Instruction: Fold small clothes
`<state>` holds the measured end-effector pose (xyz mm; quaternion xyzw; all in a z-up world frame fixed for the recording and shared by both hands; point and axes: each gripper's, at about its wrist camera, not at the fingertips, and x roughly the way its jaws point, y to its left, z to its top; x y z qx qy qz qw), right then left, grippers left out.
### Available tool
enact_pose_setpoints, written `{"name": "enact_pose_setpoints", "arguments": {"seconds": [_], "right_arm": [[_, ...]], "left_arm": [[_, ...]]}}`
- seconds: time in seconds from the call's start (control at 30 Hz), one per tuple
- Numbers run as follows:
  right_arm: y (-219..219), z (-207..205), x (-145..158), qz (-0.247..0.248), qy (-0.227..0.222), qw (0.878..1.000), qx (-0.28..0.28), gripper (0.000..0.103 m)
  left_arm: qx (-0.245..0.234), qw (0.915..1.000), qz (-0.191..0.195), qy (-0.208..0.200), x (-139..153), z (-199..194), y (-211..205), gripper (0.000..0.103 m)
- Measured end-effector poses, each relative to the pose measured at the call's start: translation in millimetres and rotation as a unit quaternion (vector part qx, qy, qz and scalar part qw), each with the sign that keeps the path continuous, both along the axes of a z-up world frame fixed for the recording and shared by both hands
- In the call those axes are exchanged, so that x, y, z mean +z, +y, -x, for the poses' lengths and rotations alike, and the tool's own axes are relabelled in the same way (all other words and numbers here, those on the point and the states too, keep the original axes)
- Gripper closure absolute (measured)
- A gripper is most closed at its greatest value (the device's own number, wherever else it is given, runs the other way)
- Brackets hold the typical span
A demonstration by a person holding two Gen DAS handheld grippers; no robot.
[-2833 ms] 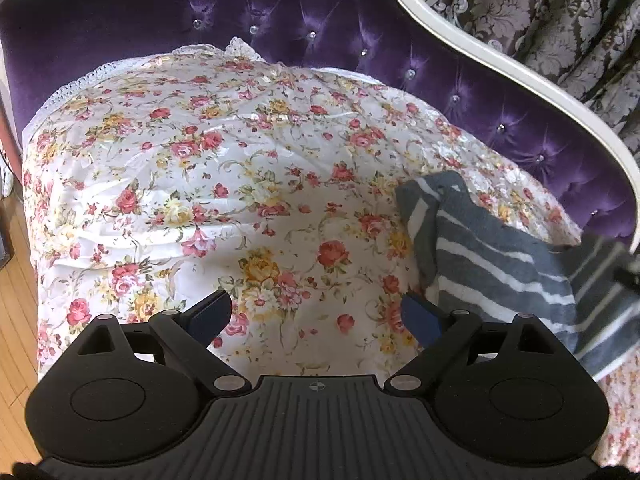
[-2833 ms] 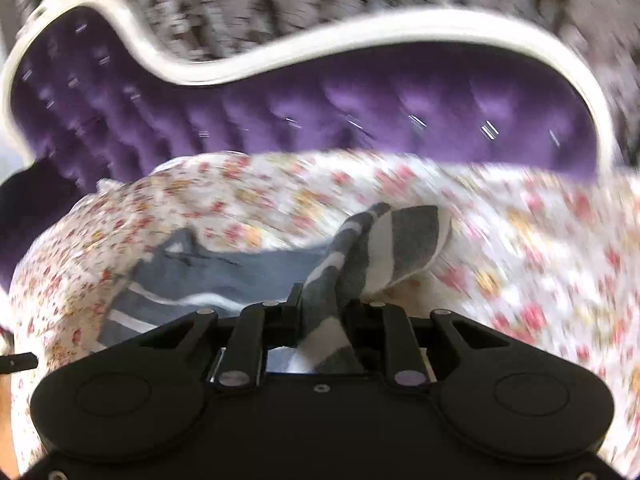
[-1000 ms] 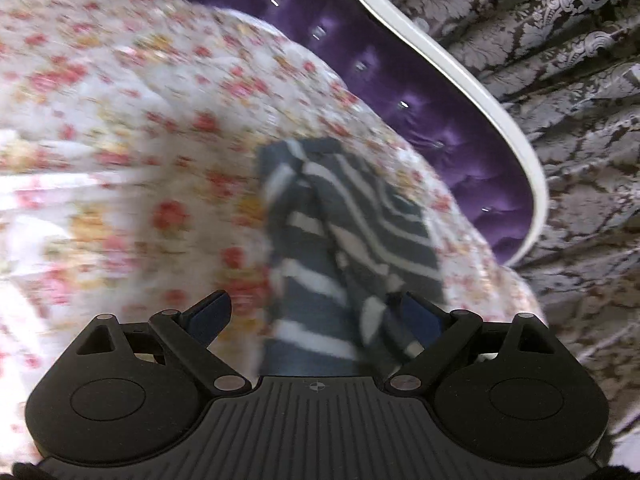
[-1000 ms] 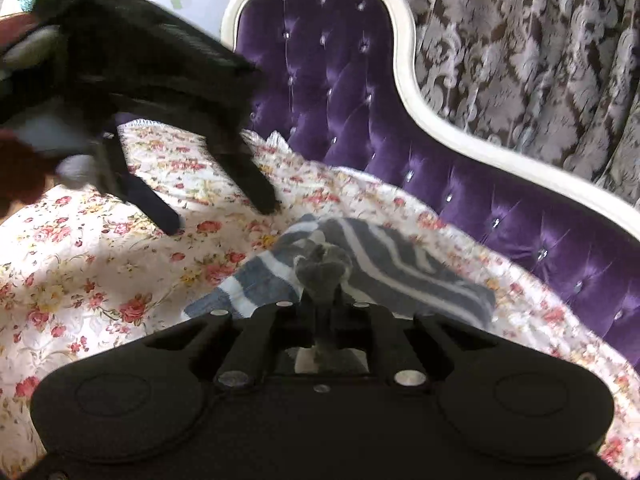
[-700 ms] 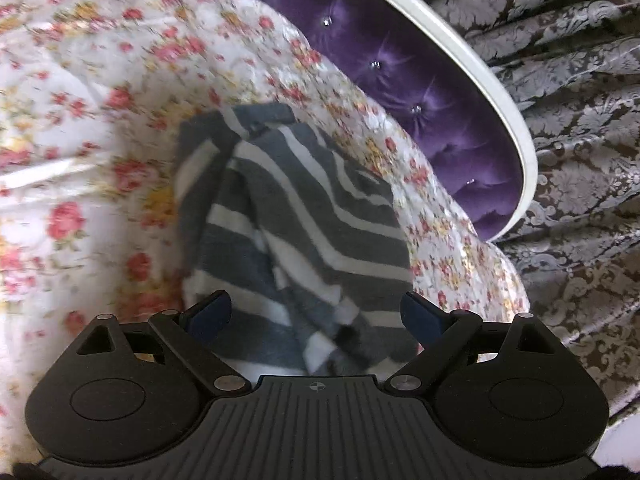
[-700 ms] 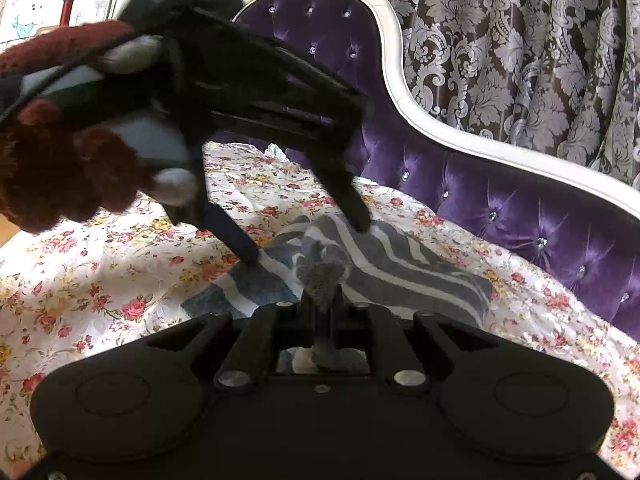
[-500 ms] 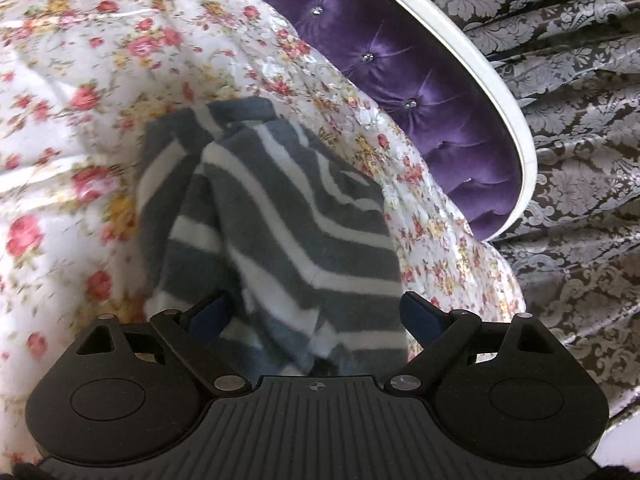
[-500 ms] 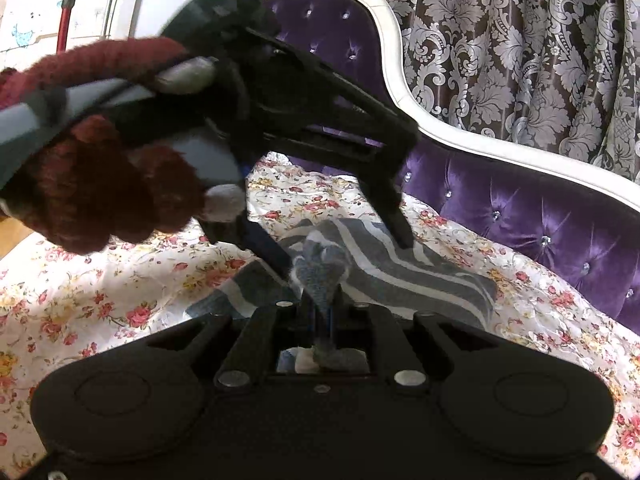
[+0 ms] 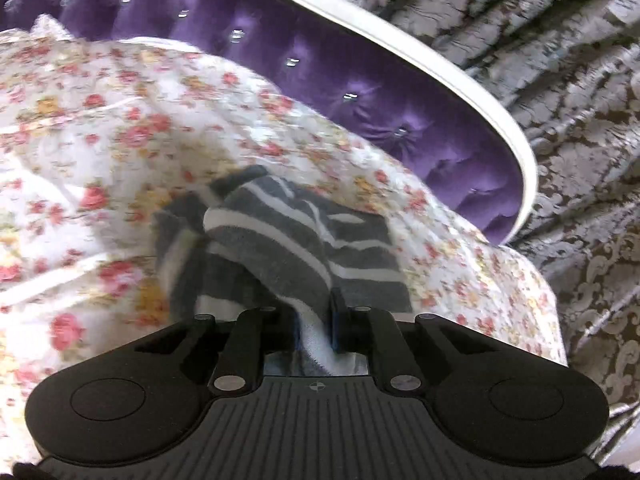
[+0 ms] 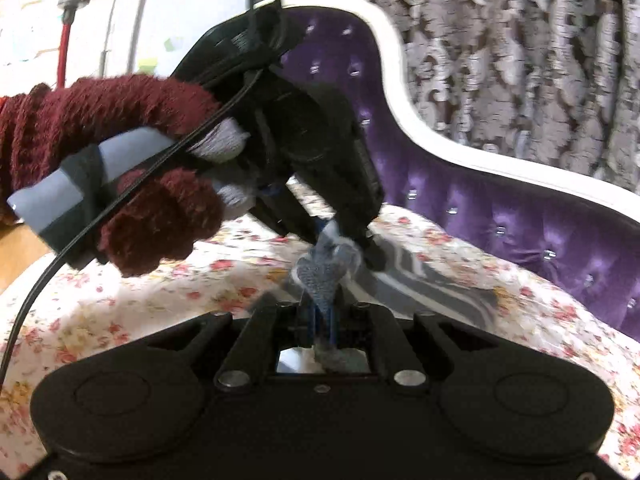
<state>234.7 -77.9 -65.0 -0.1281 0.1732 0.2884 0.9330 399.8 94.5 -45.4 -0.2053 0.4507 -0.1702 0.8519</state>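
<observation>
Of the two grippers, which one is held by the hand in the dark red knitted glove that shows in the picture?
The left gripper, seen from the right wrist, held by the dark red gloved hand, jaws closing on the striped garment. The right gripper shows no hand.

Striped garment (image 9: 304, 240): soft knitted cloth with a fuzzy, matt nap. Floral cover (image 9: 120, 128): thin printed cloth, faintly sheened and creased. Sofa back (image 9: 360, 92): purple velvet, buttoned with glinting studs, edged by a smooth, glossy white frame (image 9: 400, 40). Curtain (image 9: 560, 80): woven damask with a dull sheen. Gripper housings (image 10: 320, 412): matt black plastic, ribbed in the left wrist view, fitted with bright metal pins. Glove (image 10: 100, 148): coarse maroon knit.
</observation>
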Motion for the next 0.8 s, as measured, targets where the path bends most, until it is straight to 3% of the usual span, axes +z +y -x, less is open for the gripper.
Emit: {"name": "enact_pose_setpoints", "arguments": {"seconds": [0.07, 0.17, 0.27, 0.33, 0.47, 0.53, 0.63, 0.8], "right_arm": [[14.7, -5.7, -11.7, 0.013, 0.017, 1.000, 0.010, 0.089], [26.9, -12.4, -28.0, 0.022, 0.059, 0.998, 0.029, 0.074], [25.1, -5.2, -30.5, 0.014, 0.056, 0.997, 0.057, 0.057], [19.5, -1.8, -29.4, -0.001, 0.061, 0.995, 0.079, 0.049], [7.8, 5.0, -23.3, -0.024, 0.063, 0.993, 0.094, 0.047], [-1.9, 6.3, -17.8, -0.043, 0.067, 0.992, 0.095, 0.047], [-16.7, 0.7, -8.8, -0.070, 0.076, 0.991, 0.079, 0.046], [-45.9, -6.7, -3.0, -0.103, 0.097, 0.989, 0.041, 0.042]], "left_arm": [[0.001, 0.9997, -0.015, 0.016, -12.7, -4.4, 5.9, 0.088], [0.006, 0.9993, -0.032, 0.020, -28.9, -4.3, 14.7, 0.078], [0.016, 0.9995, -0.023, 0.013, -29.0, -1.6, 24.1, 0.074], [0.021, 0.9988, -0.043, 0.004, -23.3, -0.2, 24.6, 0.069], [0.048, 0.9887, -0.138, -0.035, -5.3, 9.3, 18.9, 0.067], [0.062, 0.9831, -0.165, -0.050, 5.0, 17.2, 19.6, 0.067], [0.066, 0.9794, -0.171, -0.084, 24.3, 35.3, 19.2, 0.065], [0.040, 0.9760, -0.168, -0.133, 42.0, 63.4, -5.5, 0.052]]}}
